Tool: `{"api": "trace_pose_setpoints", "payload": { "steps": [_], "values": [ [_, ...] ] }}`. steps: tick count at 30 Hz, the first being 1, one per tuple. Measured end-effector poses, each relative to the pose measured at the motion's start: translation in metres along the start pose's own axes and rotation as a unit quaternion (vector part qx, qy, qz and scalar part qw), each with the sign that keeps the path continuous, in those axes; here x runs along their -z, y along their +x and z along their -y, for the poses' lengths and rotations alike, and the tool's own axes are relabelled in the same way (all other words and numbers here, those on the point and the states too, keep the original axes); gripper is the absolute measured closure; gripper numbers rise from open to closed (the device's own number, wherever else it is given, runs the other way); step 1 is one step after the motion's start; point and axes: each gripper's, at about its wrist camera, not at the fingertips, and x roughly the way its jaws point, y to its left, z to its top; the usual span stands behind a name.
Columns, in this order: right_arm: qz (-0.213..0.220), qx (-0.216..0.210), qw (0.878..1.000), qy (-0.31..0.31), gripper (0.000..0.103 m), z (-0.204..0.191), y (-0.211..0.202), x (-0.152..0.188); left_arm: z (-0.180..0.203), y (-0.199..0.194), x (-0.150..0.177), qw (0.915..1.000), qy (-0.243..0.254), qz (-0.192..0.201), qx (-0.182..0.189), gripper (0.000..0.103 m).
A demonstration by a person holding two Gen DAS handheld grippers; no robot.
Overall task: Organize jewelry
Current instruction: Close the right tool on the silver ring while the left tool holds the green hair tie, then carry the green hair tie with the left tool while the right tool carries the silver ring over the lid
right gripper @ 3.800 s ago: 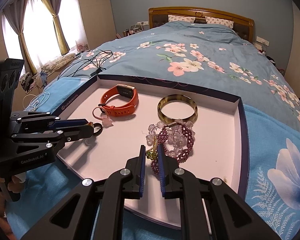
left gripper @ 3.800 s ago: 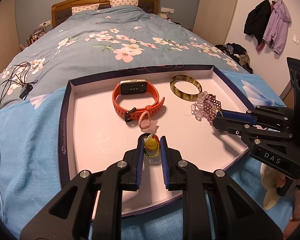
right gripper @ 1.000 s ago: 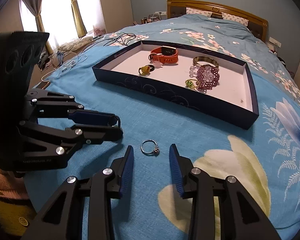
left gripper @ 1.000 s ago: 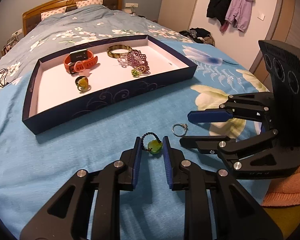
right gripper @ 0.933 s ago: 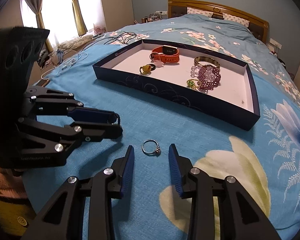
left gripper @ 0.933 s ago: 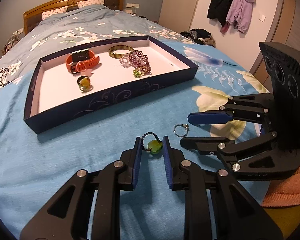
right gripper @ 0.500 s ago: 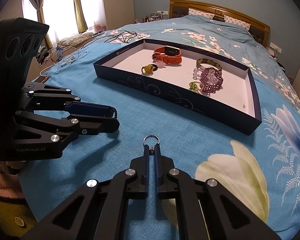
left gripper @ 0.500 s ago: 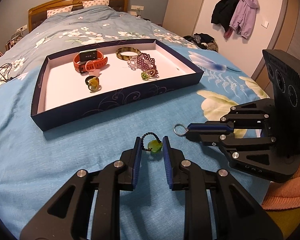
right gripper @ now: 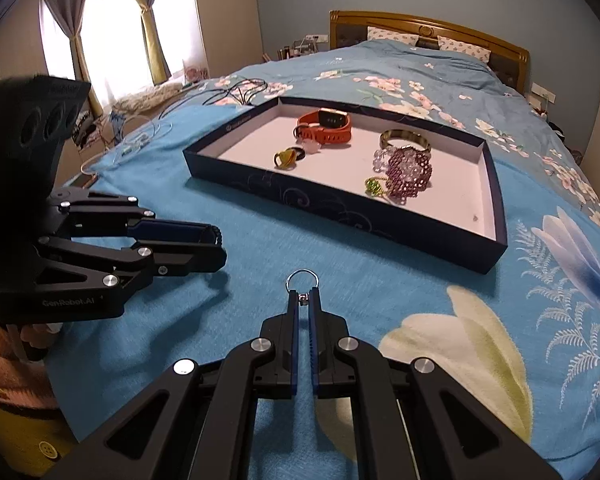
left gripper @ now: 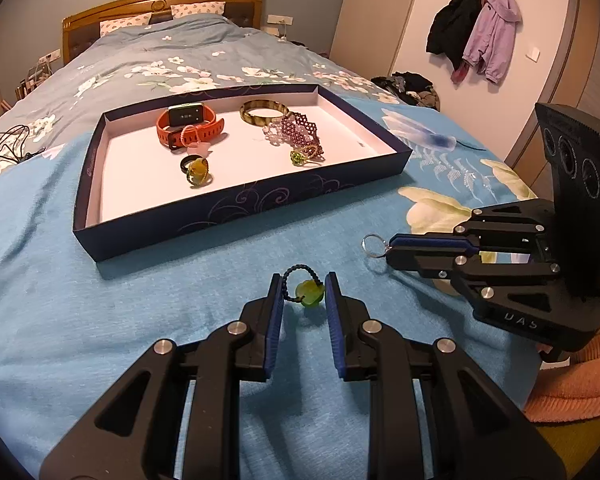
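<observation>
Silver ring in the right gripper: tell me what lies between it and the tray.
Only bare blue bedspread lies between the silver ring, pinched in the right gripper, and the tray. The tray's near wall has to be cleared. Inside, the floor near its right end is bare.

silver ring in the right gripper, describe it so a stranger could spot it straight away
Start at the dark blue tray on the blue bedspread, then come toward the camera to the right gripper, shut in front of the tray. The silver ring sticks out past its fingertips: a thin plain metal hoop, unlike the green-stone ring on a dark beaded band in the left gripper.
</observation>
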Motion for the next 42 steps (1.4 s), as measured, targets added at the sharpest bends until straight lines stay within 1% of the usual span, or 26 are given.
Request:
{"api": "trace_pose_setpoints", "payload": {
  "steps": [12, 25, 32, 42],
  "values": [
    [0.030, -0.005, 0.999, 0.021, 0.100, 0.010, -0.011, -0.007, 0.000, -0.007, -0.005, 0.9998, 0.002, 0.013, -0.013, 0.082],
    [0.058, 0.001, 0.998, 0.030, 0.100, 0.019, -0.017, -0.023, -0.007, -0.019, -0.019, 0.9989, -0.001, 0.040, -0.025, 0.082],
    [0.064, 0.002, 0.998, 0.030, 0.100, 0.023, -0.015, -0.031, -0.008, -0.024, -0.028, 0.9981, 0.003, 0.052, -0.033, 0.082],
    [0.073, 0.008, 0.997, 0.029, 0.100, 0.028, -0.015, -0.041, -0.009, -0.026, -0.039, 0.9974, 0.005, 0.061, -0.039, 0.082]
  ]
}}
